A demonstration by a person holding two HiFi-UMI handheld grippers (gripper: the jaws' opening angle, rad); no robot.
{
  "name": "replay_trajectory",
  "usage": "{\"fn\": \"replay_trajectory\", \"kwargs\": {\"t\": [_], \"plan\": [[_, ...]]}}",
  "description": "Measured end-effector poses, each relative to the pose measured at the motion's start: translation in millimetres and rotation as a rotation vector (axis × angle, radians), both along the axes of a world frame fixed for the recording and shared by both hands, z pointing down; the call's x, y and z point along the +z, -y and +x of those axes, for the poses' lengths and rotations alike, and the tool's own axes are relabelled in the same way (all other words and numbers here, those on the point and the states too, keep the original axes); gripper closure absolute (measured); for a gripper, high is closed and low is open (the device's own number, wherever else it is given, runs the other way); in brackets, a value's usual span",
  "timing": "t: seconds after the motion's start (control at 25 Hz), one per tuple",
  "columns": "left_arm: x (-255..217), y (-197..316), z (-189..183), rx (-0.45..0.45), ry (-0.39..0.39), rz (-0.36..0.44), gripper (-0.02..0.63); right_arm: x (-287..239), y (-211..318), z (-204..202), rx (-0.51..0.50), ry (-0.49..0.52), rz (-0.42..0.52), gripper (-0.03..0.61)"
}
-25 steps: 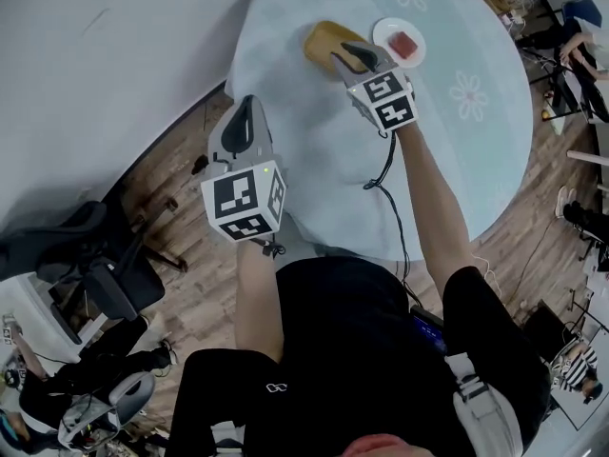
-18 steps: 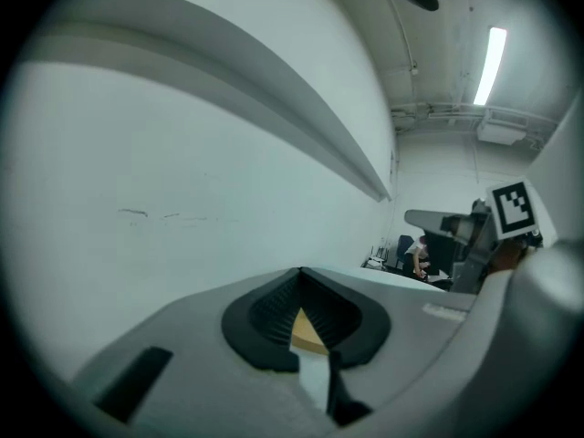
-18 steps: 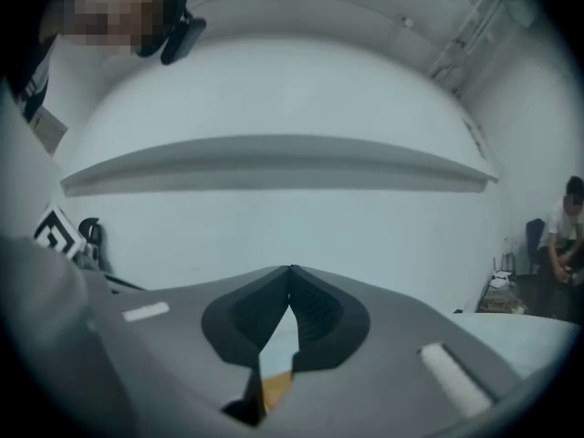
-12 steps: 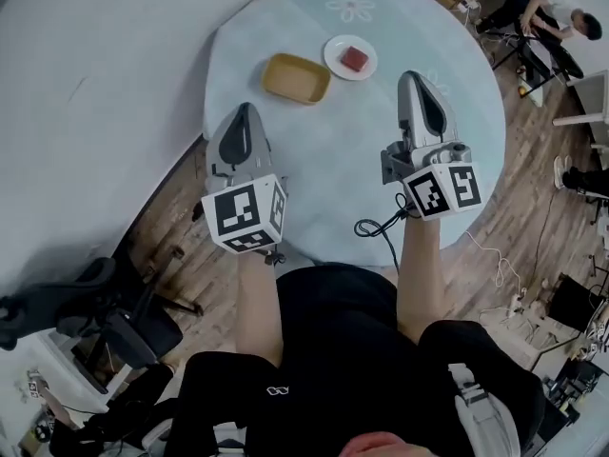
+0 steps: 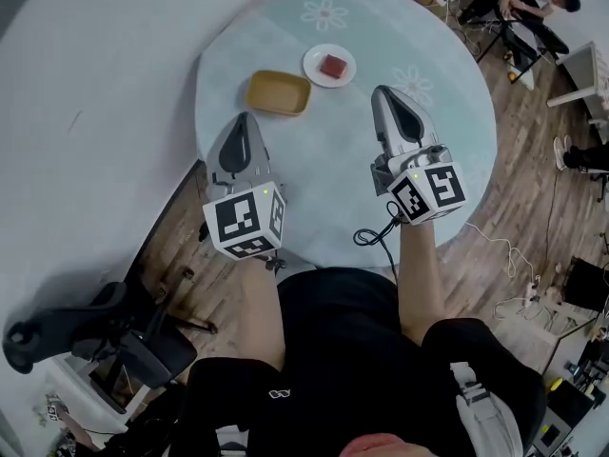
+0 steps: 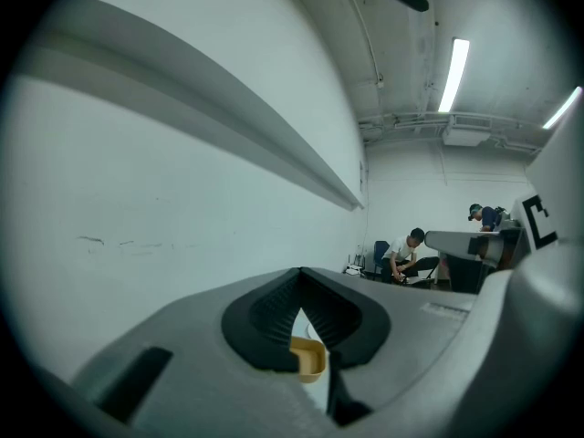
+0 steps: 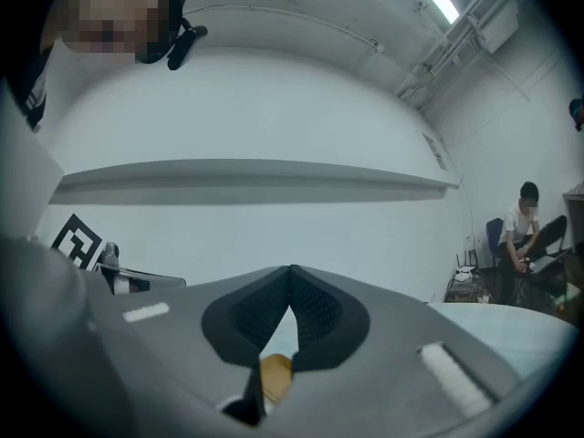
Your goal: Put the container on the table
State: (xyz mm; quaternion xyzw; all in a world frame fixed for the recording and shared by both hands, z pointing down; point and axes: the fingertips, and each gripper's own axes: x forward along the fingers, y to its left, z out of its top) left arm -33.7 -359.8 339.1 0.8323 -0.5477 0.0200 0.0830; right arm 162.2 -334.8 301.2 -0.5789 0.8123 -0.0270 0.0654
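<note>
Now my left gripper [image 5: 244, 122] and right gripper [image 5: 383, 95] hang over the near part of the round table [image 5: 333, 174], each with jaws pressed together on nothing. The yellow container [image 5: 278, 92] sits on the table beyond them, beside a white plate [image 5: 312, 68].

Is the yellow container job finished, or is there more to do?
Looks done: the yellow container sits on the table, beside a plate. Nothing in hand: left gripper and right gripper hang clear of it, shut and empty. Nothing seems left.
</note>
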Motion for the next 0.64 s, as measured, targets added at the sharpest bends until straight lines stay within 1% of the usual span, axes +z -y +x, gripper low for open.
{"fn": "replay_trajectory", "kwargs": {"t": [0.36, 0.64], "plan": [[5, 2, -11, -0.016, 0.001, -0.014, 0.615, 5, 6, -10, -0.016, -0.015, -0.013, 0.569], [13, 14, -17, -0.023, 0.001, -0.027, 0.615, 12, 19, -20, -0.034, -0.033, -0.022, 0.568]]}}
